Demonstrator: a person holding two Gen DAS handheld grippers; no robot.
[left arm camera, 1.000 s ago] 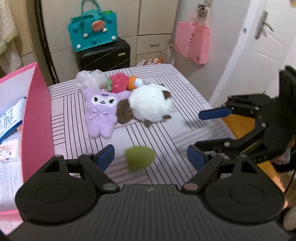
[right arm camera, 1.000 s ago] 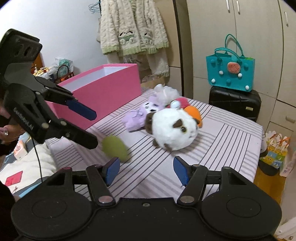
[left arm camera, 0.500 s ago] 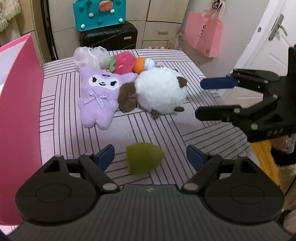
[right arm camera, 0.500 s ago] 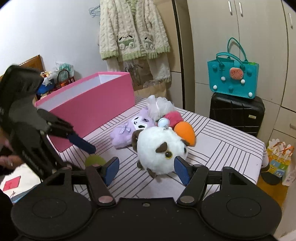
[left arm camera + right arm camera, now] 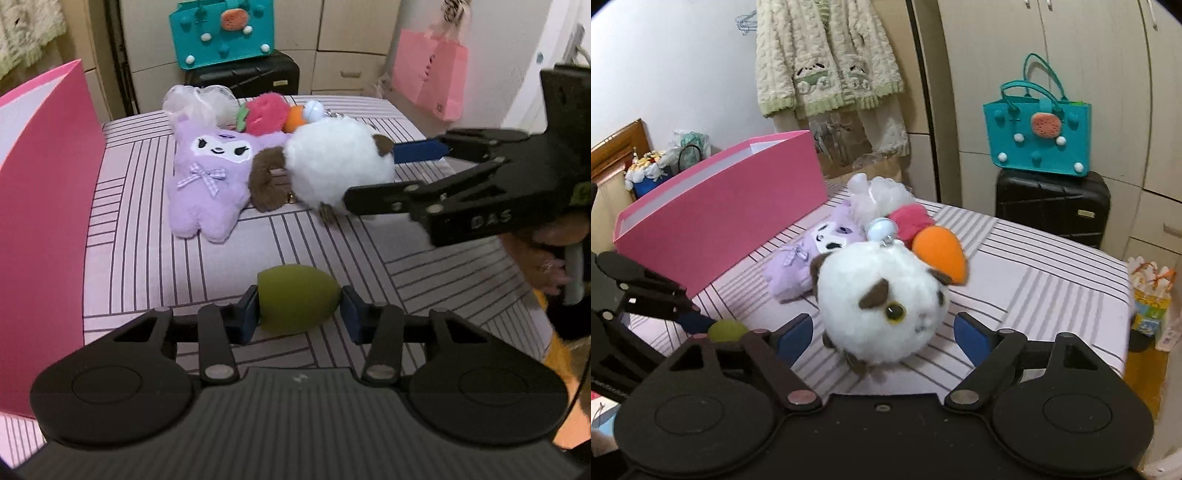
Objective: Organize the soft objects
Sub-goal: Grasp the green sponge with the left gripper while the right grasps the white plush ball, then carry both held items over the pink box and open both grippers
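The olive-green sponge (image 5: 297,300) lies on the striped counter (image 5: 155,236), nearer the viewer than the white plush (image 5: 338,168), its long axis crosswise between the left hand-held gripper (image 5: 299,314)'s closing jaws, blunt end touching the left pad. The right hand-held gripper (image 5: 882,334), jaws opening, straddles the white plush without contact.

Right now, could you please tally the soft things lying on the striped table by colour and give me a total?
Purple: 1, the flat plush
White with brown patches: 1, the round plush
White mesh: 1, the puff
Red-pink: 1, the fuzzy toy
Orange: 1, the cone-shaped toy
Olive green: 1, the egg-shaped sponge
Total: 6
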